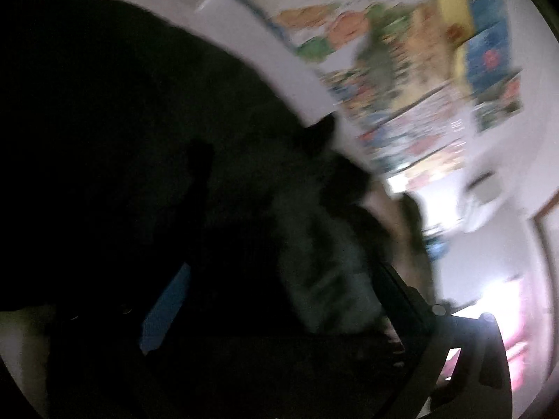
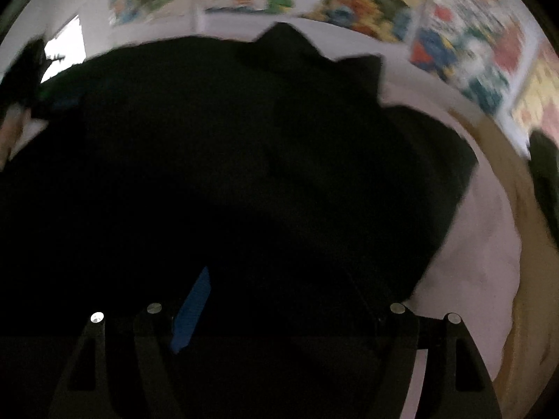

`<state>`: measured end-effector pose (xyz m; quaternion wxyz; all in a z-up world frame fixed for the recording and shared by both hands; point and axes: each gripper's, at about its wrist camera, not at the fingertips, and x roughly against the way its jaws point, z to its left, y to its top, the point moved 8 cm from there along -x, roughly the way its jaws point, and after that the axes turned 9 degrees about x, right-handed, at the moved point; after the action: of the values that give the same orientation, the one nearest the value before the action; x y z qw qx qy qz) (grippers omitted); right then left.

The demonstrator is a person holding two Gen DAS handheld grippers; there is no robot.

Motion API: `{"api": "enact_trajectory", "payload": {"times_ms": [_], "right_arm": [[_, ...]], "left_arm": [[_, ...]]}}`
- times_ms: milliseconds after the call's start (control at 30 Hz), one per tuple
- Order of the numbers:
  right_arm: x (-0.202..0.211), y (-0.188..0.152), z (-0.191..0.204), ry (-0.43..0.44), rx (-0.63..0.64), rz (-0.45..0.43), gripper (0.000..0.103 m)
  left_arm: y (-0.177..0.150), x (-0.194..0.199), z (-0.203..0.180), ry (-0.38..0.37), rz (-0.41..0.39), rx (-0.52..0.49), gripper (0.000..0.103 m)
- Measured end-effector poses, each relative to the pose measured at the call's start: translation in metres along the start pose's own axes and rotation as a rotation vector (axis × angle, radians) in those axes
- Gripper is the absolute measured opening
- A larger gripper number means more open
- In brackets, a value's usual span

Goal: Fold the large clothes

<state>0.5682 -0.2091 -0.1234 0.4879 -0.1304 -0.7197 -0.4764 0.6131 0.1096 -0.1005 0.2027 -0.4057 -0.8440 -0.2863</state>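
Evidently the large black cloth garment (image 2: 244, 160) lies rumpled, folding unfinished, right gripper (image 2: 279, 314) jaws apart at six o'clock (left gripper's (image 1: 279, 296) unreadable).

The black garment (image 2: 244, 160) blocks most of the pale surface (image 2: 482, 244) before you; bare surface lies open to its right, bounded by a tan edge (image 2: 510, 174).

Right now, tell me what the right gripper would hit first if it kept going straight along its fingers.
Most likely the black garment: it fills the view directly ahead of the right gripper, whose jaws stand open with nothing visibly between them. The picture is dark and blurred, so how near it is stays unclear.
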Motion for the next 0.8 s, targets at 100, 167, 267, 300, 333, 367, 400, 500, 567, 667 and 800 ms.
{"api": "enact_trajectory", "payload": {"times_ms": [100, 167, 267, 300, 333, 367, 400, 500, 567, 667, 800], "right_arm": [[0.01, 0.002, -0.009, 0.018, -0.063, -0.046, 0.073], [0.018, 0.007, -0.014, 0.006, -0.08, -0.088, 0.073], [0.025, 0.012, -0.02, 0.012, -0.099, -0.13, 0.073], [0.027, 0.014, -0.023, 0.025, -0.113, -0.146, 0.073], [0.03, 0.014, -0.023, 0.041, -0.129, -0.161, 0.073], [0.033, 0.016, -0.026, 0.062, -0.149, -0.177, 0.073], [0.035, 0.019, -0.029, 0.075, -0.168, -0.191, 0.073], [0.038, 0.017, -0.039, 0.036, -0.214, -0.187, 0.073], [0.029, 0.011, -0.043, -0.036, -0.204, -0.13, 0.073], [0.002, -0.002, -0.04, -0.122, -0.124, -0.005, 0.058], [-0.022, -0.01, -0.029, -0.177, -0.006, 0.062, 0.051]], "left_arm": [[-0.001, -0.01, 0.008, 0.166, -0.032, -0.025, 0.068], [-0.001, -0.012, 0.01, 0.242, -0.046, -0.049, 0.048], [0.001, -0.005, 0.008, 0.336, -0.107, -0.129, 0.009], [0.002, -0.002, 0.002, 0.335, -0.134, -0.161, 0.006], [0.002, 0.002, -0.004, 0.34, -0.162, -0.195, 0.003], [0.003, 0.007, -0.012, 0.36, -0.197, -0.237, 0.003], [0.004, 0.011, -0.019, 0.378, -0.231, -0.274, 0.002], [0.005, 0.021, -0.035, 0.438, -0.314, -0.345, 0.002], [-0.004, 0.016, -0.033, 0.494, -0.319, -0.405, 0.002], [-0.022, -0.013, -0.015, 0.628, -0.267, -0.489, 0.002], [-0.031, -0.039, 0.017, 0.682, -0.199, -0.468, 0.002]]}}
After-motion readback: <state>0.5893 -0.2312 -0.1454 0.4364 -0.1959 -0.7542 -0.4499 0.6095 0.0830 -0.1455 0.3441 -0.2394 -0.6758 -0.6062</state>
